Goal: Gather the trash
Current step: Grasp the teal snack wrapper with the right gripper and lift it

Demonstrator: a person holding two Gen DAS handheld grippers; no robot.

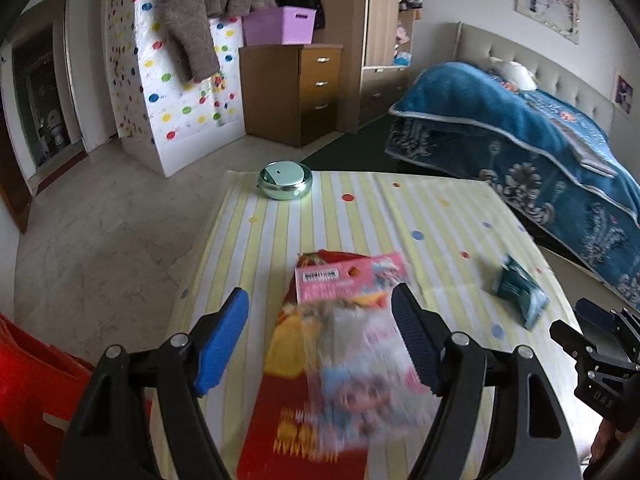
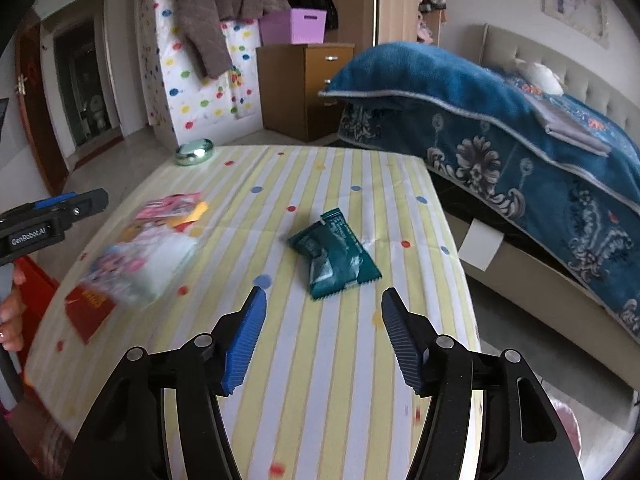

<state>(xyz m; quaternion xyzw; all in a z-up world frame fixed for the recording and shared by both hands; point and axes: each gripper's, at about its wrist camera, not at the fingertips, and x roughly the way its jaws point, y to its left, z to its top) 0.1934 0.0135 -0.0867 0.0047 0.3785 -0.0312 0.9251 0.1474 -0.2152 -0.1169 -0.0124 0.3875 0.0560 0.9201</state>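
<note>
A pink and clear toy package lies on a red envelope on the striped tablecloth. My left gripper is open, its jaws on either side of the package, just above it. A crumpled green wrapper lies in the middle of the table; it also shows in the left wrist view. My right gripper is open and empty, just short of the green wrapper. The package and the left gripper show at the left of the right wrist view.
A round silver tin stands at the table's far edge. A red bin is at the left below the table. A bed with a blue blanket is to the right. A wooden drawer unit stands behind.
</note>
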